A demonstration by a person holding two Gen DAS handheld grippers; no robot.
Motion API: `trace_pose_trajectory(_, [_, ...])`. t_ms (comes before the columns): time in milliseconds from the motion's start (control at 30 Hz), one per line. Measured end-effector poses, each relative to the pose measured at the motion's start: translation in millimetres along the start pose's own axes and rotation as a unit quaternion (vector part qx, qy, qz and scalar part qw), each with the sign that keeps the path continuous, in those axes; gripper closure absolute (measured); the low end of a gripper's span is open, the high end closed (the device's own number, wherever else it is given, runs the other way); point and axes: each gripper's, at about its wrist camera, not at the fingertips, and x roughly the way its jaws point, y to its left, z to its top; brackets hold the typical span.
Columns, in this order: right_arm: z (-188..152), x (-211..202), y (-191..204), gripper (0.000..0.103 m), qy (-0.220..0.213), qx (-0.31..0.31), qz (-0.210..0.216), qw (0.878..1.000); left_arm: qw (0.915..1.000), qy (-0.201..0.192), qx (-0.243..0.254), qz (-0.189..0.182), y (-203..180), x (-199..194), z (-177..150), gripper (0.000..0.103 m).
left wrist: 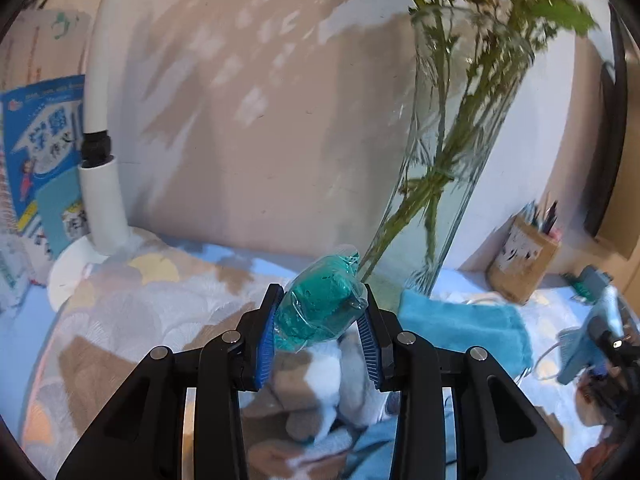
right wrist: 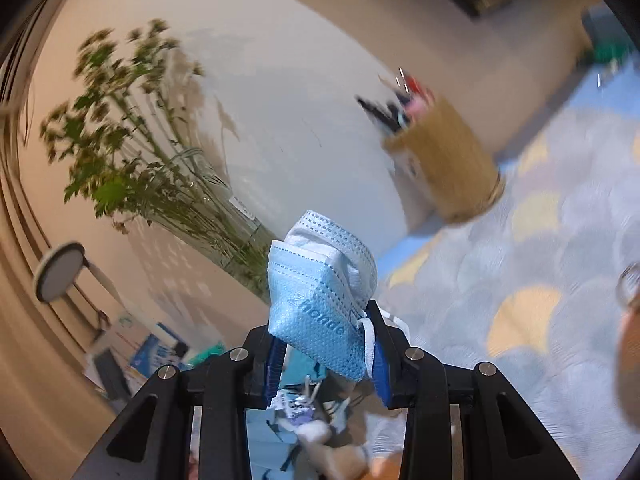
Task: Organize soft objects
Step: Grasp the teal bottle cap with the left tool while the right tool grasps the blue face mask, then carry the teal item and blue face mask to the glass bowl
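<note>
Stems are standing in the glass vase (left wrist: 452, 152); left gripper (left wrist: 320, 316) is clenching a teal packet (left wrist: 320, 304), right gripper (right wrist: 326, 344) a face mask (right wrist: 320, 300).

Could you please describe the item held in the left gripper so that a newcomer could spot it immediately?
Start at the tall glass vase of green stems by the wall. Just in front of its base, the left gripper clamps a teal lump in clear plastic wrap. Unlike the flat teal cloth beside it, it is shiny and crinkled.

A glass vase (left wrist: 444, 152) of green stems stands by the wall — a wooden pen holder (left wrist: 522, 260) nearby, a white lamp (left wrist: 100, 184) and blue books (left wrist: 36, 152) opposite.
</note>
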Motion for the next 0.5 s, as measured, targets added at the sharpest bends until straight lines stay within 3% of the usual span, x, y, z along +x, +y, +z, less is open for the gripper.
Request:
trace_pose_trajectory(200, [-1,-11,12,0.067,0.024,0.002,0.005,1.000,0.9996,0.025,-0.015,0.003,-12,-25,-17,0.070])
trace_pose_trajectory(500, [-10,-36,32,0.067,0.100,-0.012,-0.010,0.995,0.9986,0.052,-0.012,-0.002,-44,-64,-38,0.070])
